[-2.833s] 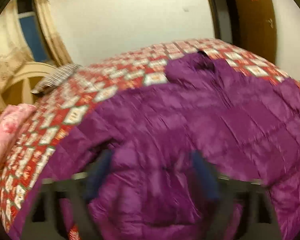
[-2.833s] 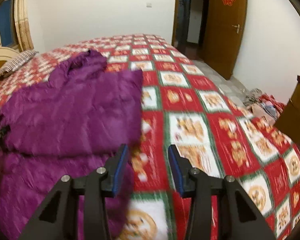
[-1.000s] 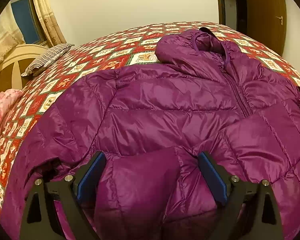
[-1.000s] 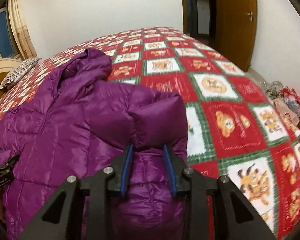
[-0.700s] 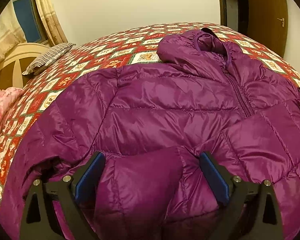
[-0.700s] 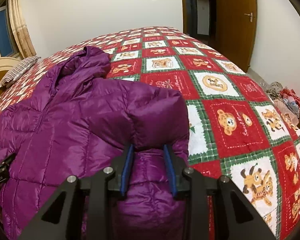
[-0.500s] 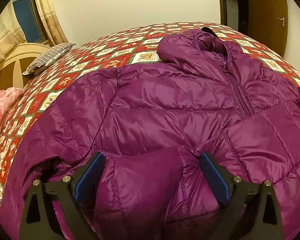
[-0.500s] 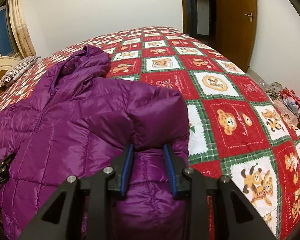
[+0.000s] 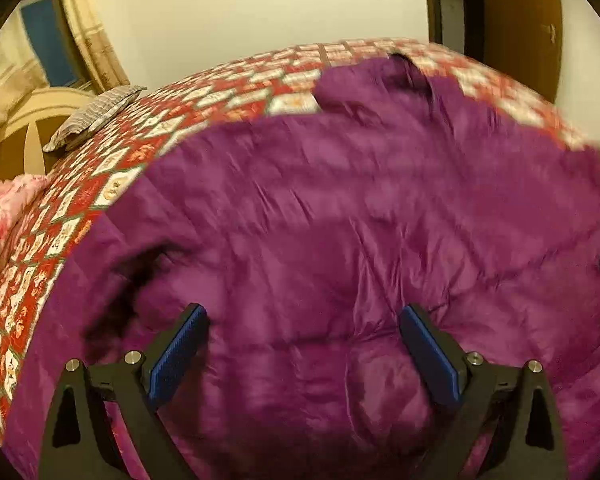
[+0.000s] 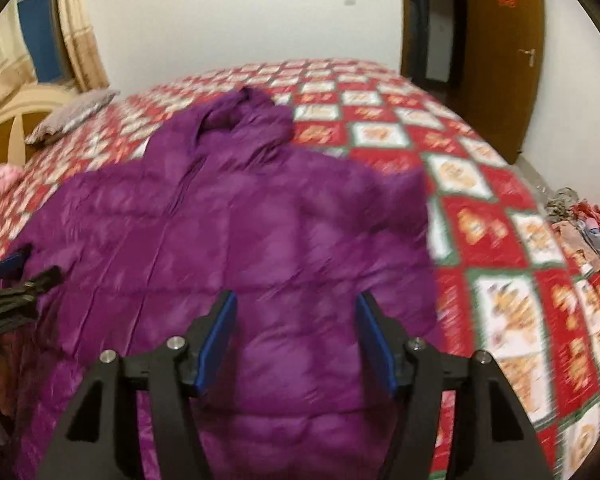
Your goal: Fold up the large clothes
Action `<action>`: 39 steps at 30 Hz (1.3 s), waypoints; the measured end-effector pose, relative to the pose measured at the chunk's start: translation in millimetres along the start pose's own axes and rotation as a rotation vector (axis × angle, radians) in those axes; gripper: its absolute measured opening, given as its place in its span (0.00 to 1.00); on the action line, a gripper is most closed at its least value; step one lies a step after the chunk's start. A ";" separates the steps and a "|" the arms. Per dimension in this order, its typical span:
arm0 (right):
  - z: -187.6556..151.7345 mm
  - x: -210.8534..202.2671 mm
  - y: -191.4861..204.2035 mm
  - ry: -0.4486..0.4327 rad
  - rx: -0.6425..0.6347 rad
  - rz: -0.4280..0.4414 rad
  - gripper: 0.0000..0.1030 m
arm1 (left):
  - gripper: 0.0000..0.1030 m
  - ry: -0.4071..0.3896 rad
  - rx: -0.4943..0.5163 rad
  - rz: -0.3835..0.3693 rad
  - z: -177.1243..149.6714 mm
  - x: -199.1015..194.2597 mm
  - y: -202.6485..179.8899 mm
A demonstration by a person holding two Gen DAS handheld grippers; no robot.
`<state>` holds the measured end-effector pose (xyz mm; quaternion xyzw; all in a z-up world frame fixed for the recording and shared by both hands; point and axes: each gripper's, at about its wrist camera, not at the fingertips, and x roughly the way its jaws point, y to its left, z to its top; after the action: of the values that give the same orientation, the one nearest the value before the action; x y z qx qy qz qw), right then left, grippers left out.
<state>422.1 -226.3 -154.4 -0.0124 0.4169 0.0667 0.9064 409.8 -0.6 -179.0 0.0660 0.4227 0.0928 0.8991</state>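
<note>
1. No bin, basket or box shows in either view. The bed [image 10: 480, 184], under a red, white and green checked quilt, carries everything.
2. The purple padded jacket [image 10: 260, 240] lies flat on the quilt with its front up and both sleeves folded in across the chest. Its hood [image 10: 248, 116] points to 12 o'clock in the right wrist view.
3. In that view the jacket's right-hand edge runs from 1 o'clock down to 4 o'clock. Beyond it a broad stretch of bare quilt reaches to 3 o'clock.
4. A striped pillow [image 9: 92, 116] lies at 10 o'clock in the left wrist view, well apart from the jacket. Pink bedding [image 9: 4, 208] sits at 9 o'clock, at the quilt's edge.
5. A pile of clothes [image 10: 580, 220] lies on the floor at 3 o'clock in the right wrist view, past the bed's edge. A brown door [image 10: 500, 52] stands at 1 o'clock.
6. The right gripper [image 10: 296, 340] has just been opening. Its jaws stand apart over the folded sleeve, the blue pads [image 10: 220, 340] on either side of the fabric without pinching it.
7. The left gripper [image 9: 302, 354] has its jaws spread wide over the other folded sleeve, gripping nothing. Both views are blurred.
8. The left gripper also shows at 9 o'clock in the right wrist view.
</note>
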 end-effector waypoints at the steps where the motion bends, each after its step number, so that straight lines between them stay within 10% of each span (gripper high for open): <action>1: -4.4 6.6 2.1 0.015 -0.010 -0.011 0.63 | 0.95 -0.016 0.007 0.009 -2.0 -1.2 -2.1; 11: -12.2 -2.1 9.0 -0.010 -0.048 -0.061 0.65 | 0.95 -0.098 -0.064 -0.002 4.2 -50.9 51.8; 25: -50.1 -59.8 16.2 -0.056 -0.009 -0.002 0.74 | 0.95 0.001 -0.343 0.382 -139.7 -106.4 294.3; 35: -64.4 -61.4 45.5 -0.050 -0.058 0.019 0.74 | 0.95 0.092 -0.523 0.283 -199.5 -96.7 330.7; 37: -67.2 -61.9 48.3 -0.050 -0.068 0.015 0.74 | 0.85 0.082 -0.519 0.252 -199.9 -94.7 326.5; 39: -69.2 -63.3 48.0 -0.055 -0.069 0.007 0.74 | 0.31 0.084 -0.493 0.216 -197.5 -92.4 320.9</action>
<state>322.8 -191.1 -149.9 -0.0403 0.3896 0.0847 0.9162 163.8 299.3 -171.8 -0.1139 0.4149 0.2910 0.8545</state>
